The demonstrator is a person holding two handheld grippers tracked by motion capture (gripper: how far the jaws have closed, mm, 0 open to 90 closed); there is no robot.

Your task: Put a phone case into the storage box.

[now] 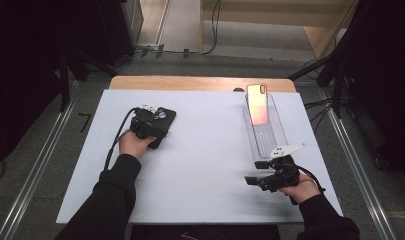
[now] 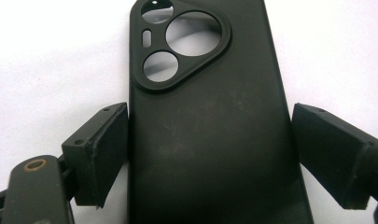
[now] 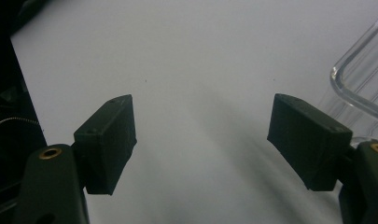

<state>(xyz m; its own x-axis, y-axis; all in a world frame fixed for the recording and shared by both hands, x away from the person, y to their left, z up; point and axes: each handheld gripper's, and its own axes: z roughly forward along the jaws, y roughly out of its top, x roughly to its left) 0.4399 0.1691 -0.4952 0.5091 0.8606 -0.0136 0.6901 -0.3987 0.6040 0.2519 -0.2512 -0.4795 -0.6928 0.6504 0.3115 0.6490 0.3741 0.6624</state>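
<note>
A black phone case (image 1: 163, 119) lies back-up on the white board (image 1: 205, 165), its camera cut-outs at the far end. My left gripper (image 1: 152, 125) is open and straddles the case (image 2: 210, 149); in the left gripper view my left gripper (image 2: 210, 112) has its left pad against the case's edge and its right pad a small gap away. My right gripper (image 1: 256, 172) hovers open over bare board at the near right, nothing between the jaws (image 3: 203, 105). A phone with a shiny orange-pink back (image 1: 257, 104) leans at the far end of a clear plastic tray (image 1: 278, 137).
The clear tray's rim (image 3: 359, 79) lies just right of my right gripper. The board rests on a wooden table (image 1: 190, 82). Dark stands and cables ring the table on the floor.
</note>
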